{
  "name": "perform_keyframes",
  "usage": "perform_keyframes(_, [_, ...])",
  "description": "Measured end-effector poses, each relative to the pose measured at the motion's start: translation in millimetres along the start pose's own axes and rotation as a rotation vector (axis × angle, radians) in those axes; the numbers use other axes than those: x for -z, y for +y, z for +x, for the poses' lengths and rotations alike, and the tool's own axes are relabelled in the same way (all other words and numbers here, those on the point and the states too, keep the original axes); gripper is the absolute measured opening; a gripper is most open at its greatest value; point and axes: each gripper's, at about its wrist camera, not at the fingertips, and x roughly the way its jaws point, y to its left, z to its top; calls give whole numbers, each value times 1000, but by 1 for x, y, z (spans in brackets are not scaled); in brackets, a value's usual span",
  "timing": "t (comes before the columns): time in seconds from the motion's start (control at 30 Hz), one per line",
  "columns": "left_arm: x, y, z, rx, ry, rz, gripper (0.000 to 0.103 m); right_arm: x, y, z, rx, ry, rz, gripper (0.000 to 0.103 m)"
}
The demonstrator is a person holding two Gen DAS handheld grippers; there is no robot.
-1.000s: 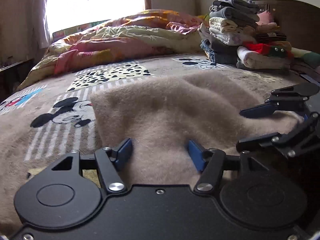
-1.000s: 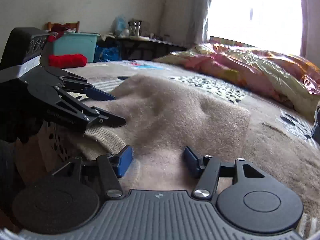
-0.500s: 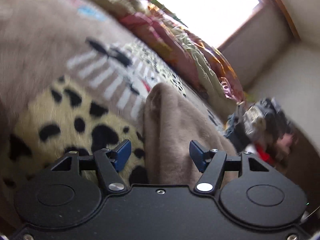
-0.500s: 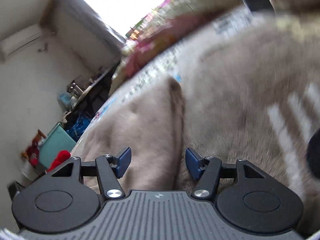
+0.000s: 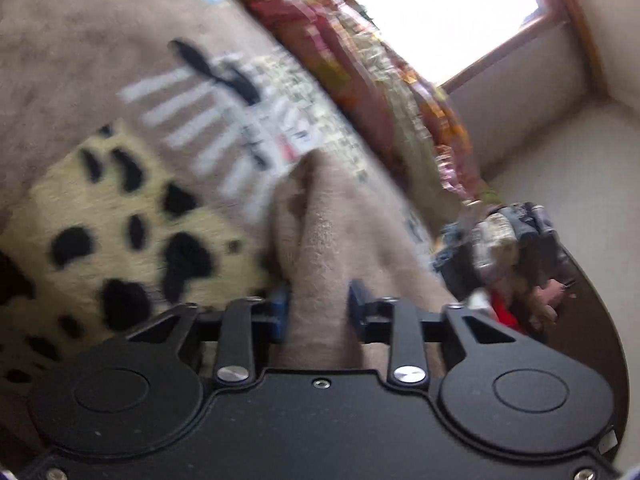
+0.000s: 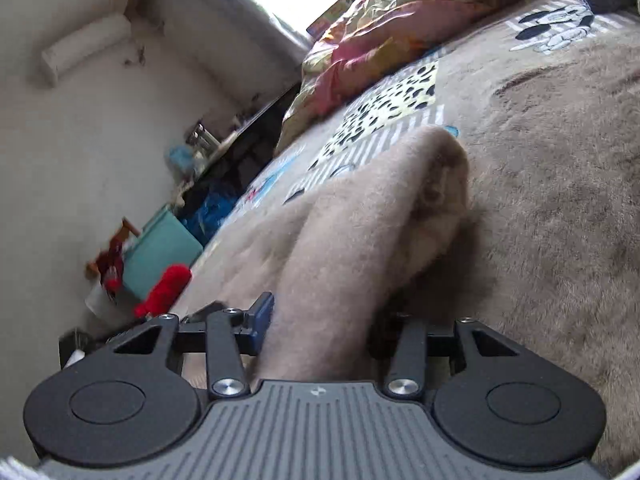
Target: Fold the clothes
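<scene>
A fuzzy beige sweater (image 5: 320,248) lies on the bed with a raised fold running away from me. My left gripper (image 5: 318,306) has rolled onto its side. Its jaws are closing, and the blue pads (image 5: 280,312) touch both sides of that fold. In the right wrist view the same sweater (image 6: 360,220) forms a thick ridge. It passes between the jaws of my right gripper (image 6: 320,322), which stand wide and do not squeeze it. The right-hand pad is hidden in shadow under the fabric.
The bed's brown cartoon-print blanket (image 5: 80,80) lies under everything. A crumpled colourful quilt (image 6: 400,20) sits along the window side. Several folded clothes (image 5: 500,240) are stacked by the dark headboard (image 5: 588,320). A teal box (image 6: 160,256) and a red item (image 6: 166,288) lie beyond the bed.
Both grippers have rolled onto their sides and come in low at the sweater's edges. The left pads have drawn much closer together around the fold. The right jaws keep the same gap.
</scene>
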Motion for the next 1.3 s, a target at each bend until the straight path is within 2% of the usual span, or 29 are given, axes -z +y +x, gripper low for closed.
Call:
perform_keyframes(0.03, [-1, 6, -1, 23, 5, -17, 54, 4, -7, -2, 30, -7, 28, 66])
perform_keyframes(0.07, [-3, 4, -4, 26, 5, -1, 56, 9, -15, -10, 43, -45, 47, 64])
perform_keyframes(0.13, [-2, -5, -7, 2, 1, 66, 68, 18, -26, -25, 45, -123, 100, 65])
perform_keyframes(0.17, [-1, -8, -7, -8, 0, 97, 68, 20, -30, -29, 40, -143, 125, 65])
perform_keyframes(0.33, [5, -12, 8, -17, 27, 132, 71, 16, -30, -12, 26, -131, 145, 68])
perform_keyframes(0.37, [6, -14, 12, -12, 41, 133, 65, 14, -24, -2, 20, -102, 126, 69])
perform_keyframes(0.4, [7, -13, 14, 14, 57, 111, 44, 11, -19, 9, 8, -71, 108, 66])
perform_keyframes(0.43, [9, -10, 13, 26, 54, 78, 42, 8, -14, 19, -13, -37, 100, 50])
perform_keyframes(0.5, [13, -13, 5, 52, 33, 16, 38, 1, -8, 26, -31, -14, 94, 44])
perform_keyframes(0.57, [18, -20, -2, 77, 29, -10, 37, -12, 2, 19, -29, -9, 21, 43])
perform_keyframes(0.6, [22, -24, -4, 85, 31, -14, 39, -20, 8, 13, -23, -7, -27, 42])
perform_keyframes(0.63, [26, -27, -7, 93, 33, -18, 47, -29, 9, 6, -4, -6, -63, 43])
perform_keyframes(0.67, [29, -31, -7, 79, 38, 1, 56, -39, 6, 1, 27, -2, -79, 44])
perform_keyframes(0.7, [31, -35, -2, 17, 52, 72, 72, -49, 0, -1, 57, 6, -79, 51])
perform_keyframes(0.73, [33, -39, 1, -41, 61, 141, 72, -56, -11, 1, 81, 24, -48, 58])
perform_keyframes(0.77, [33, -40, 2, -73, 58, 184, 72, -58, -22, -2, 100, 45, -14, 60])
perform_keyframes(0.83, [29, -38, -2, -53, 45, 163, 72, -58, -40, -12, 93, 37, 25, 68])
perform_keyframes(0.9, [26, -33, -1, -20, 49, 105, 73, -52, -56, -22, 58, -6, 90, 70])
perform_keyframes(0.97, [24, -34, 7, -43, 82, 84, 73, -43, -69, -27, 12, -37, 162, 70])
perform_keyframes(1.03, [21, -36, 19, -62, 129, 58, 73, -38, -71, -27, 0, -46, 155, 71])
perform_keyframes(1.1, [20, -37, 29, -63, 144, 46, 73, -35, -65, -22, 4, -38, 113, 71])
perform_keyframes(1.17, [21, -34, 32, -31, 129, 36, 67, -34, -58, -17, 2, -27, 84, 68])
perform_keyframes(1.2, [23, -29, 30, 6, 119, 27, 51, -33, -56, -12, -15, -14, 84, 49])
perform_keyframes(1.23, [25, -24, 29, 43, 108, 17, 45, -33, -57, -7, -35, -5, 93, 44])
perform_keyframes(1.3, [25, -8, 24, 122, 93, -42, 38, -32, -52, -2, -48, -15, 86, 41])
